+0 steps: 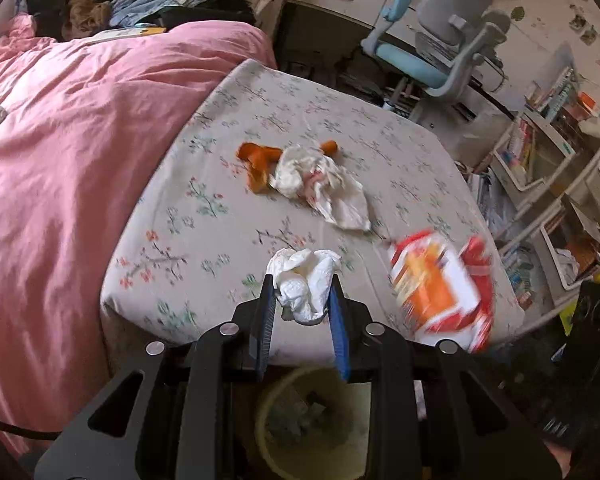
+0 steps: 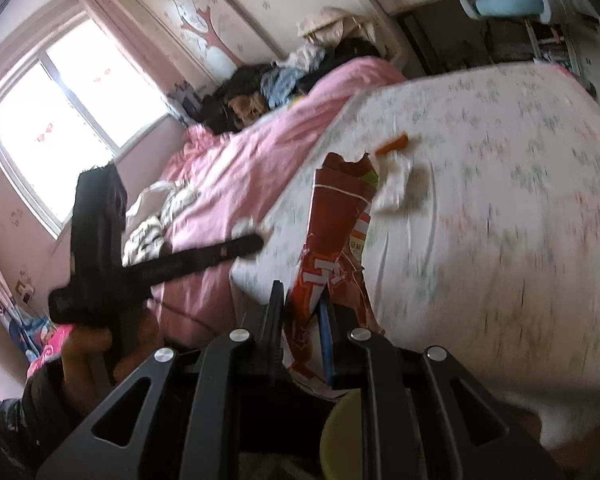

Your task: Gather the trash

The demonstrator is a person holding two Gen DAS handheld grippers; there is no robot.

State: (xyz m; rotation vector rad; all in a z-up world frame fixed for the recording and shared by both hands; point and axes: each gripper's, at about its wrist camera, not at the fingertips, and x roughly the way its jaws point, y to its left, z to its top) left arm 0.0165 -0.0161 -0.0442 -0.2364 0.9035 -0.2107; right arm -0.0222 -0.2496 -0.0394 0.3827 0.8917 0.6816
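My left gripper [image 1: 303, 284] is shut on a crumpled white tissue [image 1: 305, 282], held over the near edge of the floral bedsheet [image 1: 220, 152]. Below it stands a pale yellow trash bin [image 1: 268, 420] with rubbish inside. A red and orange snack bag [image 1: 444, 292] hangs blurred at the right of that view; my right gripper [image 2: 302, 296] is shut on the snack bag [image 2: 332, 232]. On the sheet lie a crumpled white wrapper [image 1: 320, 184] and orange peel pieces [image 1: 258, 164]. The left gripper [image 2: 256, 242] also shows at the left of the right wrist view, held by a hand [image 2: 84, 360].
A pink duvet [image 1: 60, 152] covers the left of the bed, with piled clothes [image 1: 140, 0] at its head. A blue and grey desk chair [image 1: 440, 48] and white shelves of books [image 1: 540, 168] stand to the right. The bin's rim [image 2: 340, 432] shows under my right gripper.
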